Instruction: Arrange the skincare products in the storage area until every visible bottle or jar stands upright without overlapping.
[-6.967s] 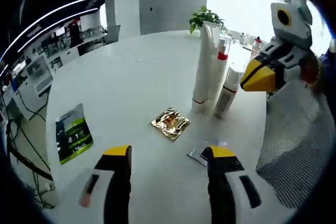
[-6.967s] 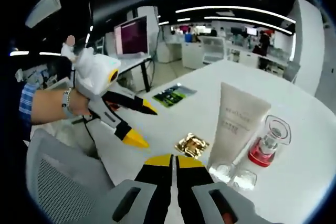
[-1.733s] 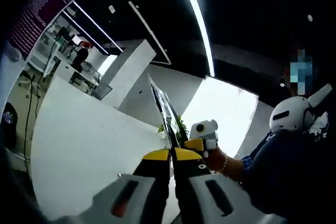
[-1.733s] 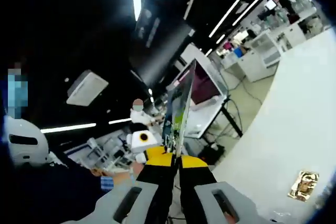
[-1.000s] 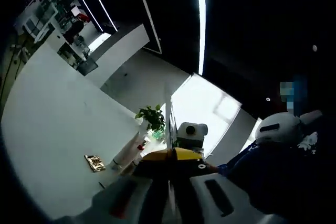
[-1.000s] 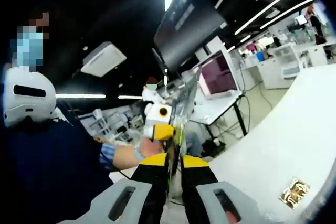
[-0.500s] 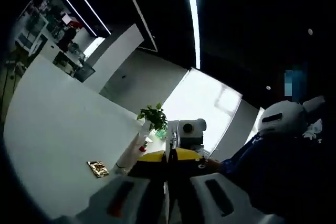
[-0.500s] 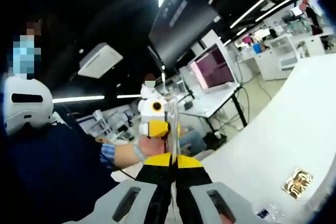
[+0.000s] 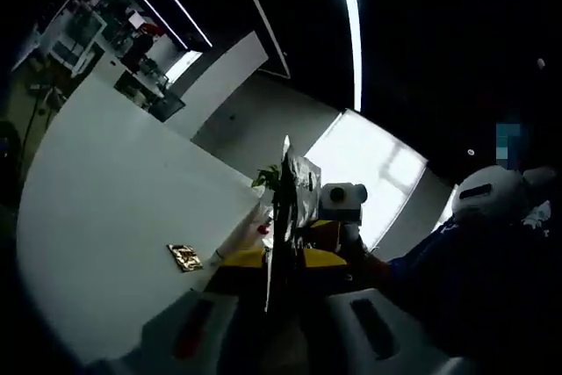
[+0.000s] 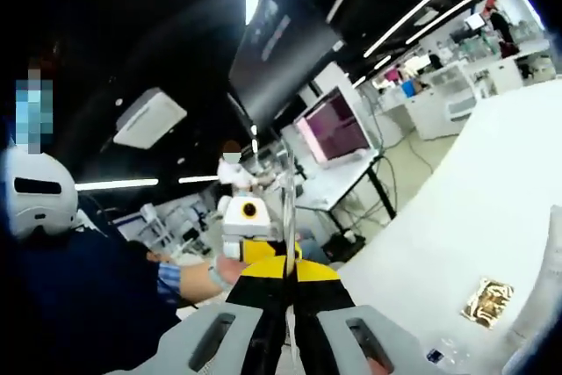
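Note:
My left gripper (image 9: 281, 263) is shut on a thin green-and-black sachet (image 9: 283, 208) that I see edge-on, held up in the air. My right gripper (image 10: 288, 268) is shut on the same sachet (image 10: 287, 208) from the other side. Each gripper faces the other: the right one (image 9: 338, 217) shows in the left gripper view and the left one (image 10: 248, 230) in the right gripper view. Down on the white table (image 9: 105, 191) a white tube (image 9: 239, 233) stands next to a red-collared bottle (image 9: 262, 229). The tube (image 10: 543, 300) also sits at the right edge of the right gripper view.
A gold sachet (image 9: 184, 257) lies flat on the table, also seen as the gold sachet (image 10: 487, 299) in the right gripper view, with a small blue sachet (image 10: 432, 356) nearby. A potted plant (image 9: 267, 178) stands behind the bottles. A person's sleeve (image 10: 97, 305) is close behind the grippers.
The green sachet, flat on the table 7 s ago, is now lifted and pinched by both grippers. Over the last second both views shifted only slightly.

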A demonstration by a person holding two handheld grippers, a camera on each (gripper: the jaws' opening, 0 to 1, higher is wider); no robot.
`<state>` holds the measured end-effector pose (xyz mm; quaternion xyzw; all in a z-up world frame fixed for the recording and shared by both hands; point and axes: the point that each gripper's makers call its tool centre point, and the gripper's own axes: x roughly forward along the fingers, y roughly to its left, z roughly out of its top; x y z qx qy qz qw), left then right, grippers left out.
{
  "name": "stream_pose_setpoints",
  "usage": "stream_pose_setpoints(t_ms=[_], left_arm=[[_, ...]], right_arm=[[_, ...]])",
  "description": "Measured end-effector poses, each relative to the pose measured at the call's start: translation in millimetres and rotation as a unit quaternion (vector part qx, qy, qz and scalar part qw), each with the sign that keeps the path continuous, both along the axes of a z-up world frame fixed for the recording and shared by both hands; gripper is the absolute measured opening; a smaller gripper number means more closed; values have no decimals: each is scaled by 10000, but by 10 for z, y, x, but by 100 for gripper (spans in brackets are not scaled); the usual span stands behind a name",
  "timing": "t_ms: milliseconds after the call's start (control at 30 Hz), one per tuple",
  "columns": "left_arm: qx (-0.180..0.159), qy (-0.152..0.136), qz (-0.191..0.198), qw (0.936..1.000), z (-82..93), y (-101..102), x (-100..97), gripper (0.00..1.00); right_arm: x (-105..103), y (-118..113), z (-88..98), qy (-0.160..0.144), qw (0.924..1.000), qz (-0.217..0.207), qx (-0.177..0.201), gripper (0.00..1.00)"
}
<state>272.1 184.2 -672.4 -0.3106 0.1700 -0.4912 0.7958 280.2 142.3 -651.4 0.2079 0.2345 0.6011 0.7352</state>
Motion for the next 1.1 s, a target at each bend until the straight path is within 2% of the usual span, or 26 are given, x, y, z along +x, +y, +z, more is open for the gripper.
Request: stream_pose_setpoints(t_ms=[100,200,300,567,600,667,733,800,867,933,967,1000,1033,1100], left_arm=[[-31,34,115,9999,-13,28,16,0],[-561,25,425,9975,120,126,90,0],[-893,108,721,9933,162,283,169,0],[-1306,155,974,9865,179,504,235,0],[-1328,179,985,9861,168,518,248,0],[-1395,217,1035,9846,149,533,271,0],[-1414,314,1055,9838,105,528,294,0],[-1294,416,1192,9835,16,545,340,0],[-932,607,1382,9841,-164,559,396,0],[-357,705,1476,9859,-349,497,402,0],[37,806,1494,9855,-477,462,396,0],[275,877,1506,9843,-553,438,390,0],[691,926,1513,9817,-676,406,383,0],[1076,965,1533,9776,-792,366,390,0]], right_arm=[[19,23,-58,258,9996,-114,-26,0],[59,24,-48,341,9990,-262,147,0],[40,49,-61,287,9992,-241,126,8],[-85,200,-313,469,9987,17,-191,13],[-99,215,-339,494,9985,50,-227,12],[-118,235,-406,504,9981,76,-357,4],[-79,219,-453,327,9982,-29,-501,2],[-31,190,-505,377,9970,-178,-653,0],[92,130,-603,338,9939,-546,-893,0],[200,67,-717,271,9891,-864,-1159,0],[220,53,-743,271,9878,-932,-1214,0],[276,20,-820,217,9840,-1105,-1383,0],[313,4,-882,171,9804,-1240,-1520,0],[353,-3,-1060,-61,9714,-1328,-1966,0]])
